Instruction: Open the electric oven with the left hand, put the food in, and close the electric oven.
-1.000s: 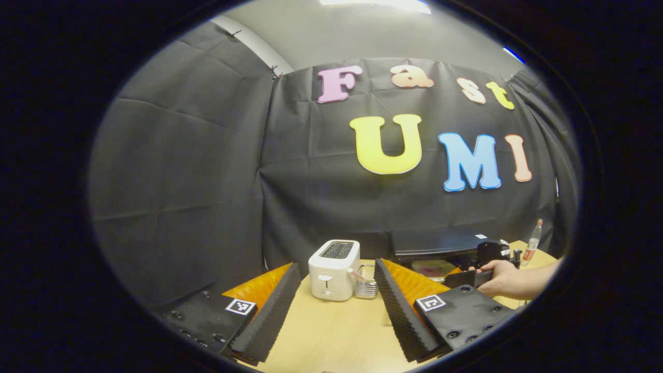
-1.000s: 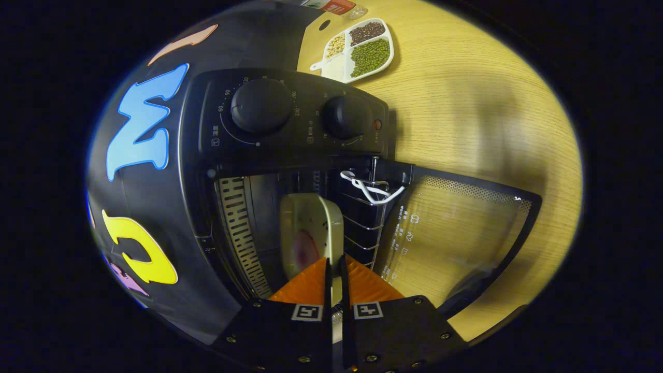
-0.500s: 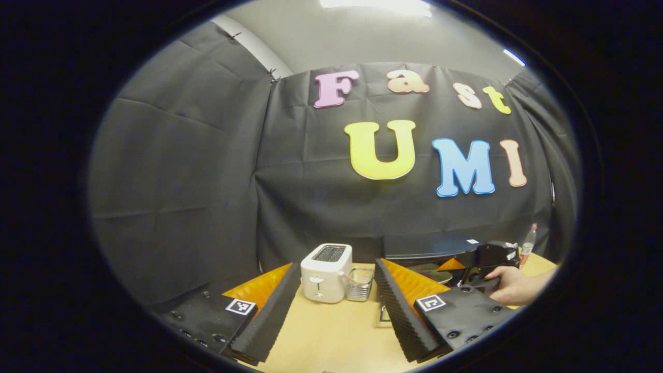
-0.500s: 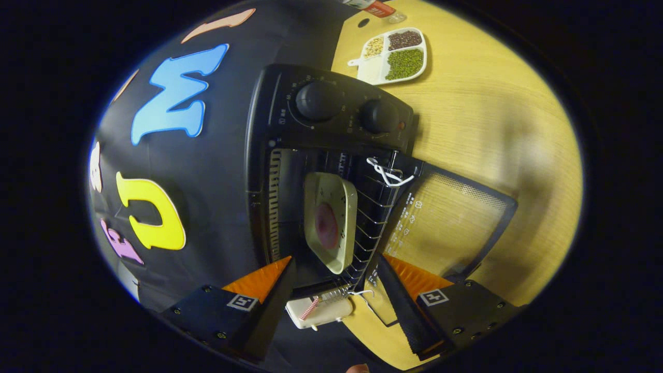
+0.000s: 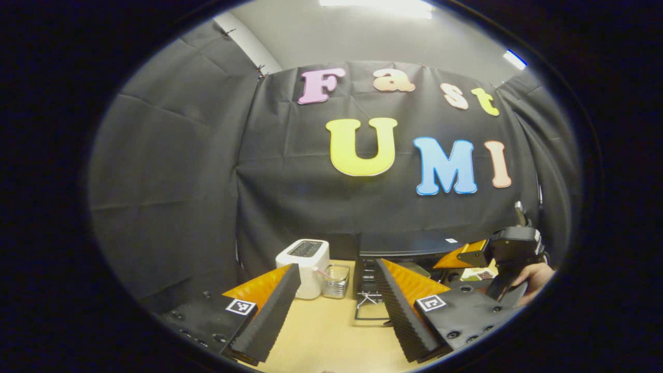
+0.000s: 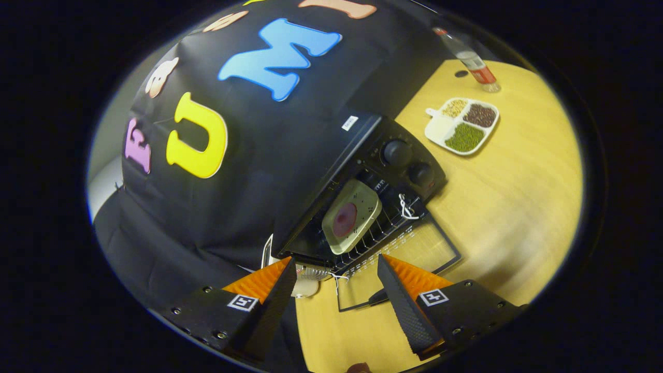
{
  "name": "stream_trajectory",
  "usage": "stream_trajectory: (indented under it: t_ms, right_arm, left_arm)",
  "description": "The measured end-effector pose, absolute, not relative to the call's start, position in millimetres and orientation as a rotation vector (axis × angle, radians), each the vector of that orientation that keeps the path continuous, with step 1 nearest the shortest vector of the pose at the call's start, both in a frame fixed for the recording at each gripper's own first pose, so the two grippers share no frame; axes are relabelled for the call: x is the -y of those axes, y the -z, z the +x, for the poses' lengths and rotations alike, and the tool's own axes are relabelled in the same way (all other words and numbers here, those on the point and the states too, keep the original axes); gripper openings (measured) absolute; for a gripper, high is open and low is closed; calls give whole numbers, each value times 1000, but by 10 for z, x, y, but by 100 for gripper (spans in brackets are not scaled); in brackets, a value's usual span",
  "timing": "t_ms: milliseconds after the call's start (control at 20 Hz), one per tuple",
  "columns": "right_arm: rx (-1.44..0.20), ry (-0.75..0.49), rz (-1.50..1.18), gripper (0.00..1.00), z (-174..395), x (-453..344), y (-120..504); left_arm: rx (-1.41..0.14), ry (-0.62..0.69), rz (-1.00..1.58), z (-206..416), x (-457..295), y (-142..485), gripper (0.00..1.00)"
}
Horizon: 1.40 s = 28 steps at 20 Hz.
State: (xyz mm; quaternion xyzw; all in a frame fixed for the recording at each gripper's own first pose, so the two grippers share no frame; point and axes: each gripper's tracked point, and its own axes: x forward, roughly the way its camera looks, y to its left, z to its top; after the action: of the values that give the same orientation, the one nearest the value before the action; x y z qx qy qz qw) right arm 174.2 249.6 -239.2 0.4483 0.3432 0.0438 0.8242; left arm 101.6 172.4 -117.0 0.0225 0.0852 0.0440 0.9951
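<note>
The food is in and only the closing step is left, judging from how things lie: the plate (image 6: 352, 216) with a reddish piece of food on it rests on the wire rack inside the electric oven (image 6: 362, 181), and the oven's glass door (image 6: 409, 259) hangs fully open, lying flat just in front of the oven on the counter (image 6: 518, 207). The next move calls for a gripper to get under or against the door's front edge and swing it up toward the oven until it shuts (the task gives opening to the left hand, but does not say which one closes). The right gripper (image 6: 336, 269) hovers in front of the oven above the open door, its jaws spread wide with nothing between them and touching nothing. The left gripper (image 5: 336, 274) is held farther from the oven, to the toaster's (image 5: 304, 267) side, its jaws likewise wide apart and empty. A divided dish (image 6: 462, 126) of beans and a bottle (image 6: 474, 62) stand on the counter beyond the oven's knob end, well apart from the door's path.
</note>
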Motion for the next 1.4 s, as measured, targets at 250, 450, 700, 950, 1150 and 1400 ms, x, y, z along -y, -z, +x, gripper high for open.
stream_trajectory:
  t_ms: [250, 450, 700, 950, 1150, 1400]
  right_arm:
    - [-671, -111, 753, 97, 1465, -2054, 2265]
    - [-604, -119, 588, 97, 1265, -1729, 2143]
    - [-523, -111, 397, 97, 1022, -1372, 1976]
    - [-436, -74, 214, 97, 866, -1005, 1820]
    - [-389, -40, 138, 98, 790, -850, 1727]
    - [-335, -5, 14, 98, 740, -723, 1575]
  left_arm:
    - [-210, -28, 44, 1075, -1451, 1413, 97]
    - [-267, 11, 28, 1063, -1232, 1638, 97]
    - [-331, 71, 26, 1051, -942, 1931, 100]
    - [-428, 135, 7, 1038, -640, 2379, 100]
    - [-521, 181, -10, 1042, -451, 2733, 97]
    - [-653, 218, -17, 1123, -318, 3197, 98]
